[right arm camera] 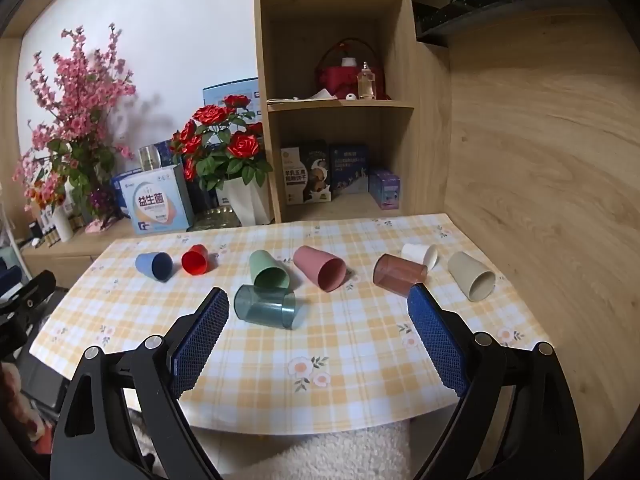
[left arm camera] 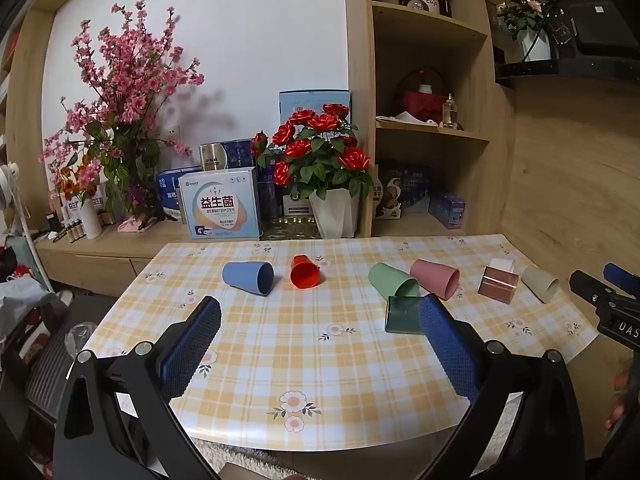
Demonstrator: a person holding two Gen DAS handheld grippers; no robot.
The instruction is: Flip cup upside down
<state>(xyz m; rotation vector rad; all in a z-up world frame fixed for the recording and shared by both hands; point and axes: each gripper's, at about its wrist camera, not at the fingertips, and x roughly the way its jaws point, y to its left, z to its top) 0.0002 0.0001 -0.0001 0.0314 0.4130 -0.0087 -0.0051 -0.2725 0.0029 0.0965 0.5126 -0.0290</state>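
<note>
Several cups lie on their sides on the checked tablecloth point(right arm camera: 340, 344): blue point(right arm camera: 154, 265), red point(right arm camera: 195, 260), light green point(right arm camera: 268, 270), clear dark-green point(right arm camera: 264, 306), pink point(right arm camera: 320, 267), clear brown point(right arm camera: 399, 273), white point(right arm camera: 419, 254) and beige point(right arm camera: 471, 275). In the left wrist view the blue cup point(left arm camera: 248, 277), red cup point(left arm camera: 305, 272) and dark-green cup point(left arm camera: 402, 314) show too. My left gripper point(left arm camera: 320, 322) is open and empty above the table's near half. My right gripper point(right arm camera: 318, 312) is open and empty, short of the dark-green cup. The right gripper also shows at the left view's right edge point(left arm camera: 608, 292).
A low cabinet point(left arm camera: 100, 248) behind the table holds flower pots point(left arm camera: 334, 212), boxes point(left arm camera: 220, 204) and small bottles. A wooden shelf unit point(right arm camera: 340, 100) stands at the back right, a wood wall point(right arm camera: 540, 140) on the right. A fluffy rug point(right arm camera: 340, 452) lies below the table's near edge.
</note>
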